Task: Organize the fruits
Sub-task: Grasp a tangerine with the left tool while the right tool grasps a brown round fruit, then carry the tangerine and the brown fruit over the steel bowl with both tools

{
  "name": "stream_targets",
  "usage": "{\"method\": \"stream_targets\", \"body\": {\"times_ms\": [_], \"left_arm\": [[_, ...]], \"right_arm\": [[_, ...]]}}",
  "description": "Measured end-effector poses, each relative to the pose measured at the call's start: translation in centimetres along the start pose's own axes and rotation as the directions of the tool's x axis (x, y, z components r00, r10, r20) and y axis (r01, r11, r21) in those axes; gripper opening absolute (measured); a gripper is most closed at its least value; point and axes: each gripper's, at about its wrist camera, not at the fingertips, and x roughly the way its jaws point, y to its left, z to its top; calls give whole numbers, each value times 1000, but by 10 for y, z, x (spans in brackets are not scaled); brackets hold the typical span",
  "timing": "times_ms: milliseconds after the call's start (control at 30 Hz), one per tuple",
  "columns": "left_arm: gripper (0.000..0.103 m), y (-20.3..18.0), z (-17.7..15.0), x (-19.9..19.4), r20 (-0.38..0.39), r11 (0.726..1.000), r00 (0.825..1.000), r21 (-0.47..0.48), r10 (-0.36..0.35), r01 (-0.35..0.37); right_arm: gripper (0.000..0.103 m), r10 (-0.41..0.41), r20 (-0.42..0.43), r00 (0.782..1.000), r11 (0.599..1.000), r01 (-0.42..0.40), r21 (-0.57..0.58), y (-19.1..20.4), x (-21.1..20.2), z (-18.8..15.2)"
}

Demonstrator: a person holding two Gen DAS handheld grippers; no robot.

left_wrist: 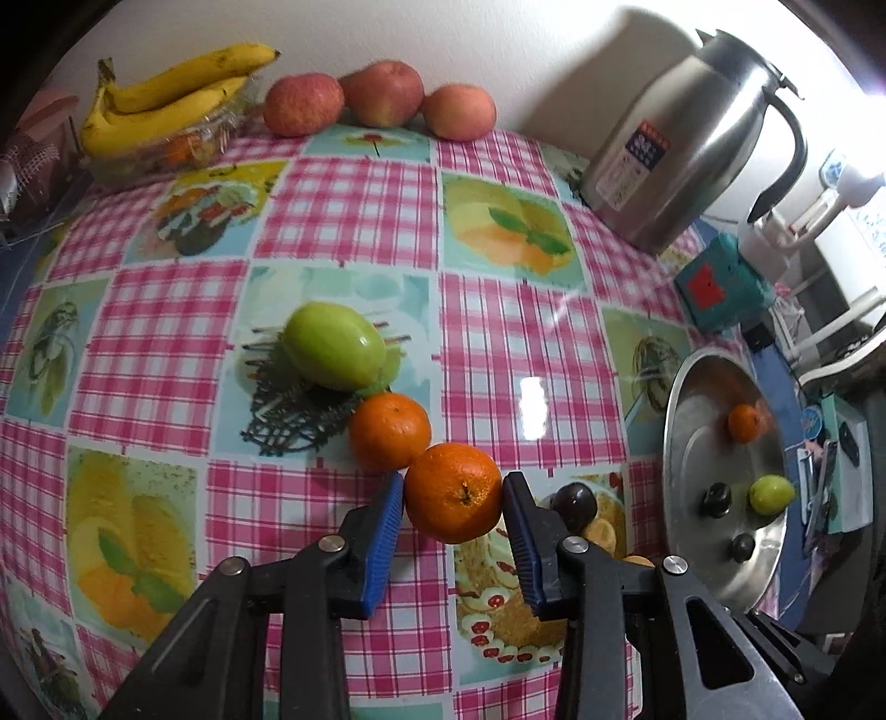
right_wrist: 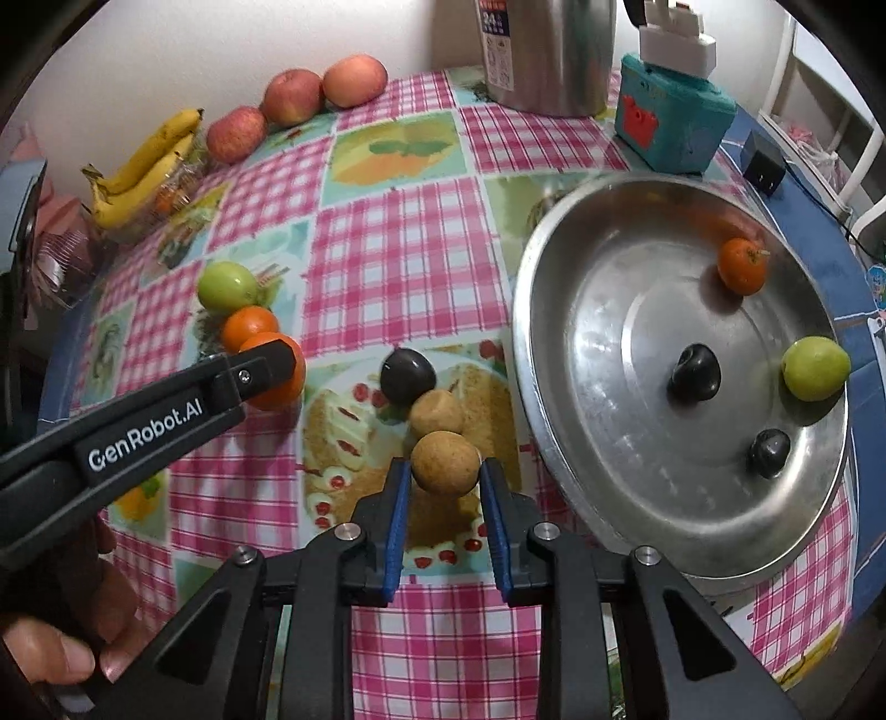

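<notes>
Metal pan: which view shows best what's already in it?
The right wrist view: the metal pan fills its right side, showing an orange, a green fruit and two dark fruits. The left wrist view squeezes the pan against its right edge, foreshortened, fruits tiny.

A steel thermos jug (left_wrist: 692, 144) with a black handle is set at the far edge of a pink-checked tablecloth (left_wrist: 354, 210). Just beside it a teal box (right_wrist: 673, 119) is placed, topped by a white plug adapter (right_wrist: 676, 41). A small black charger (right_wrist: 764, 162) is seen nearby.
</notes>
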Motion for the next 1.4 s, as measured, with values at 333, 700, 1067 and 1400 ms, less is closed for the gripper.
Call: {"method": "stream_targets", "body": {"times_ms": [333,700,1067,1400], "left_arm": [[39,-22,2,-16,38,999,999,43,-2,0],[39,-97,-13,-11,20,974,998,219,-53,47],[39,-135,-25,-1,5,953,998,297,-69,64],[40,-141,-27,4,-7,948,997,311,-73,72]], "right_arm": [[26,37,39,999,999,-38,34,-11,-11,3],[27,-87,60,994,971,71,226,-89,-26,2],[27,-100,54,994,952,79,296,-122,-31,-3],[27,-101,37,994,949,85,302,-123,-29,-6]]}}
